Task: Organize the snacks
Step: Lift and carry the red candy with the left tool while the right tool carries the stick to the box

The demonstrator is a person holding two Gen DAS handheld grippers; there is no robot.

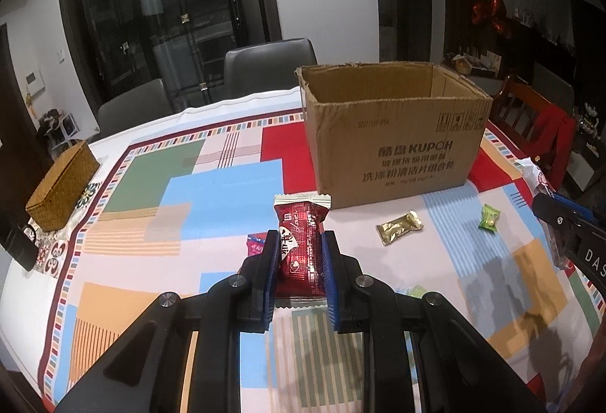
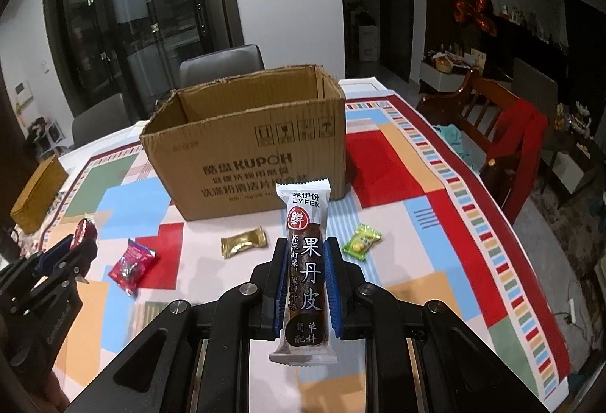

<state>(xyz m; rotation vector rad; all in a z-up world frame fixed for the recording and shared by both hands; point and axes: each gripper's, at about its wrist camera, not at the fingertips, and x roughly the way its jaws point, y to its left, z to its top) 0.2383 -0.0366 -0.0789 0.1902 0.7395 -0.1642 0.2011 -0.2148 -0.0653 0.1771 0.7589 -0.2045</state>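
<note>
My left gripper [image 1: 299, 242] is shut on a dark red snack packet [image 1: 301, 246] that stands upright between its blue pads, above the cloth. My right gripper [image 2: 306, 250] is shut on a long white-and-brown fruit-leather bar [image 2: 306, 261], also held upright. An open cardboard box [image 1: 394, 136] [image 2: 246, 151] stands behind both, its inside hidden from here. Loose on the tablecloth lie a gold candy [image 1: 399, 226] [image 2: 244, 242], a green candy [image 1: 489, 218] [image 2: 361, 240] and a red-pink packet [image 2: 131, 267]. The left gripper [image 2: 81, 242] shows at the right view's left edge.
A woven basket [image 1: 62, 186] sits at the table's left edge beside a dark mug [image 1: 21, 248]. Grey chairs [image 1: 270, 64] stand behind the table, a wooden chair with a red garment [image 2: 507, 136] at its right. The patterned tablecloth [image 1: 212, 186] covers the table.
</note>
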